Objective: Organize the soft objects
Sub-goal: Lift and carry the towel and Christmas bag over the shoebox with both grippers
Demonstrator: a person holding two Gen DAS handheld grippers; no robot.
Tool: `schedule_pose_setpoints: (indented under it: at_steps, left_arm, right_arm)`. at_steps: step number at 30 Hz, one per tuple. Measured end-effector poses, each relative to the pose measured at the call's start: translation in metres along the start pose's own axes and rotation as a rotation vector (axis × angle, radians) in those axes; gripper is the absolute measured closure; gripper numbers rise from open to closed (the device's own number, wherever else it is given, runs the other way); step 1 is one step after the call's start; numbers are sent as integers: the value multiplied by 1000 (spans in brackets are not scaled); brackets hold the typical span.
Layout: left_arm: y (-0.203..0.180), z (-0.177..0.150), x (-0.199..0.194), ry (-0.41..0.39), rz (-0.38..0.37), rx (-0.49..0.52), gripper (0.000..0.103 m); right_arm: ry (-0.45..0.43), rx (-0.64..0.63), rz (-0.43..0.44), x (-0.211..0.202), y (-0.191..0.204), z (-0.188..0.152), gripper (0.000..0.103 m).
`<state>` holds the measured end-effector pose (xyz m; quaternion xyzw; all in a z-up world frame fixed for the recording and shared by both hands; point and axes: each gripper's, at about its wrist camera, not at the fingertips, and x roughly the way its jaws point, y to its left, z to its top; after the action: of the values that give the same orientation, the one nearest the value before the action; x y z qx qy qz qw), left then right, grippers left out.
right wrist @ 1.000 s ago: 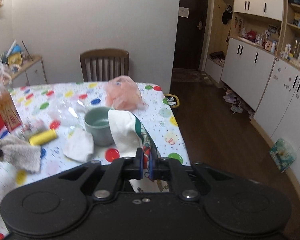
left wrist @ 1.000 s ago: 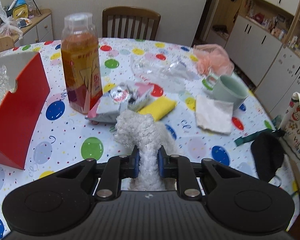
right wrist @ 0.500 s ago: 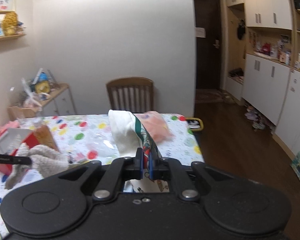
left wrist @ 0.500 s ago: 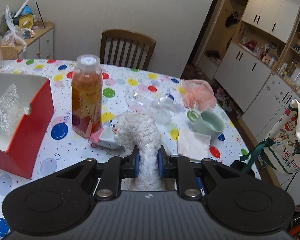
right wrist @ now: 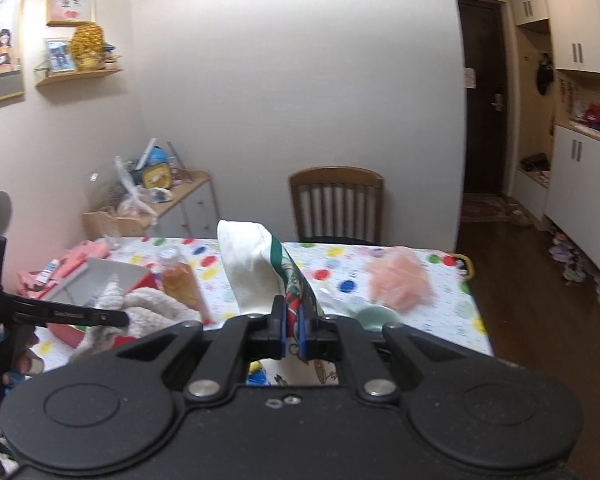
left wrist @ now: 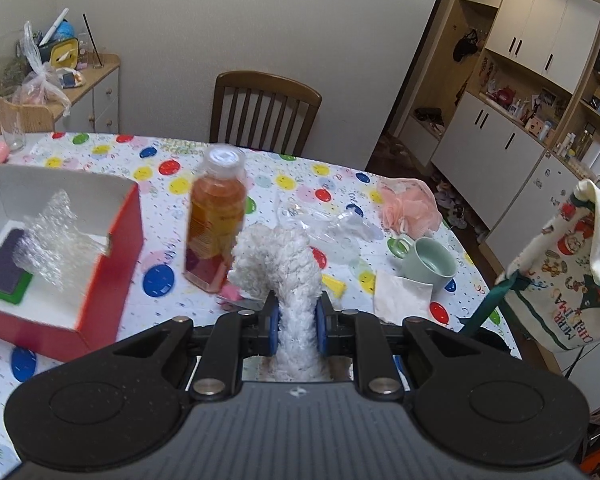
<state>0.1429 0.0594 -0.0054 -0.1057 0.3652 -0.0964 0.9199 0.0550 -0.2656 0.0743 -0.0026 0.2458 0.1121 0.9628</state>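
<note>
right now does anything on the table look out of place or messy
Nothing is spilled or broken. The napkin lies crumpled against the green mug, and clear plastic wrap sprawls mid-table. The orange bottle stands upright.

Pale walls, wooden chair (left wrist: 265, 112), white cabinets (left wrist: 496, 136), seemingly dark wood floor (right wrist: 516, 280).

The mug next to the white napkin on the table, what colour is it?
The mug is pale green, seen best in the left wrist view.
</note>
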Motion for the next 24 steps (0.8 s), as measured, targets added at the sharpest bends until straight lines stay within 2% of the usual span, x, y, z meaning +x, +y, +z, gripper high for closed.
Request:
schedule_pose_setpoints:
  at_steps: [16, 24]
  left_arm:
    - [89, 42, -49, -58, -14, 71, 86]
    - [135, 60, -68, -78, 18, 97, 86]
  right_arm:
    - [-9, -30, 150, 63, 127, 45, 98]
    - [-32, -53, 224, 93, 184, 71, 98]
